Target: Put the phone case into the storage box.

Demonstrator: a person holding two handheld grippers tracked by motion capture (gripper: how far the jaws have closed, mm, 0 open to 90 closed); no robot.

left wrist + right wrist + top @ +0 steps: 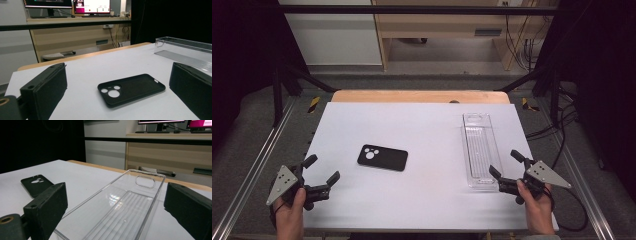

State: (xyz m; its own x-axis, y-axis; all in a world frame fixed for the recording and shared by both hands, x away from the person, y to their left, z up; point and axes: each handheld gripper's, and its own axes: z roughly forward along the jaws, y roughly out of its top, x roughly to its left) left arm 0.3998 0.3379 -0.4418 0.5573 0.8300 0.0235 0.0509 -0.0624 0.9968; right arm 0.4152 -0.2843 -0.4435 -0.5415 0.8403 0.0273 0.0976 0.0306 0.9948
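Note:
A black phone case (pixel 382 158) lies flat on the white table (pixel 422 125), camera cut-outs toward the left. A long clear plastic tray (pixel 480 149) rests at the right side of the table. My left gripper (pixel 321 170) is held at the front left, open and empty, with the phone case (pixel 131 89) ahead between its jaws and the tray (pixel 185 51) farther right. My right gripper (pixel 507 164) is held at the front right, open, its jaws spread on either side of the near end of the tray (pixel 122 210). In the right gripper view the phone case (pixel 36 184) lies to the left.
A wooden strip (pixel 419 96) borders the table's far edge. Metal rails (pixel 257 160) run along both sides. Beyond are a wooden desk (pixel 75 37) with monitors (pixel 91 6) and hanging cables (pixel 522 45).

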